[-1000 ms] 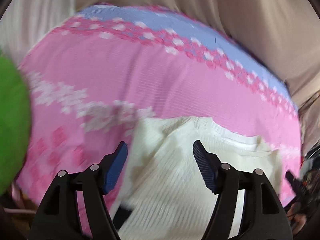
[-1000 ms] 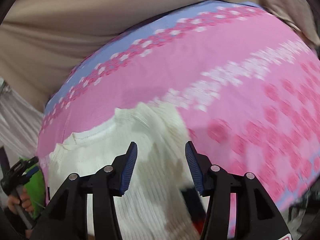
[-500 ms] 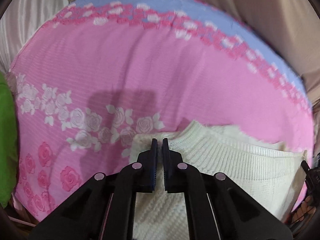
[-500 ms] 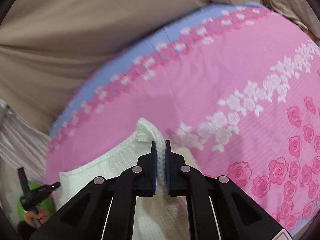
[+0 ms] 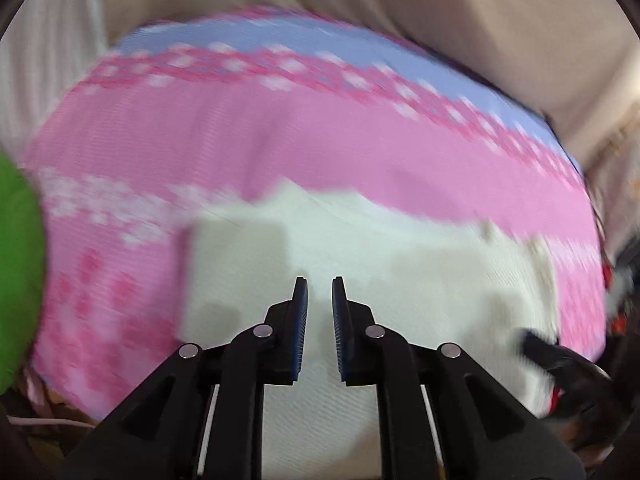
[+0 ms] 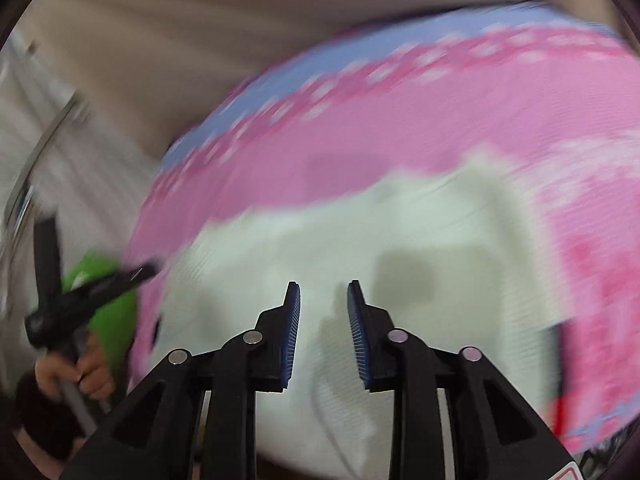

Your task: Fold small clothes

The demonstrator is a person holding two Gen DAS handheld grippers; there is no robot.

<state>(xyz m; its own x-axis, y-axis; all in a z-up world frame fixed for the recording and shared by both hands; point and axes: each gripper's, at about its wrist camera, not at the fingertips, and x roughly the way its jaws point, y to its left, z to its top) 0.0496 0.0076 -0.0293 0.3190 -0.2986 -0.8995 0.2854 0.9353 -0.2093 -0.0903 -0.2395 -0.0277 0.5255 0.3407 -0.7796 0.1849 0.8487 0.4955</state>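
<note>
white knit top (image 5: 360, 248) soft, floppy; grab near hem corners. left gripper (image 5: 320, 280) and right gripper (image 6: 323, 283) just opening, pinching nothing.

Bare pink sheet (image 5: 304, 148) lay open beyond the cream knit (image 5: 400, 264) and to either side. A green bulk (image 5: 16, 272) crowded the left edge; beige fabric (image 5: 400, 12) apparently walled the far side.
</note>
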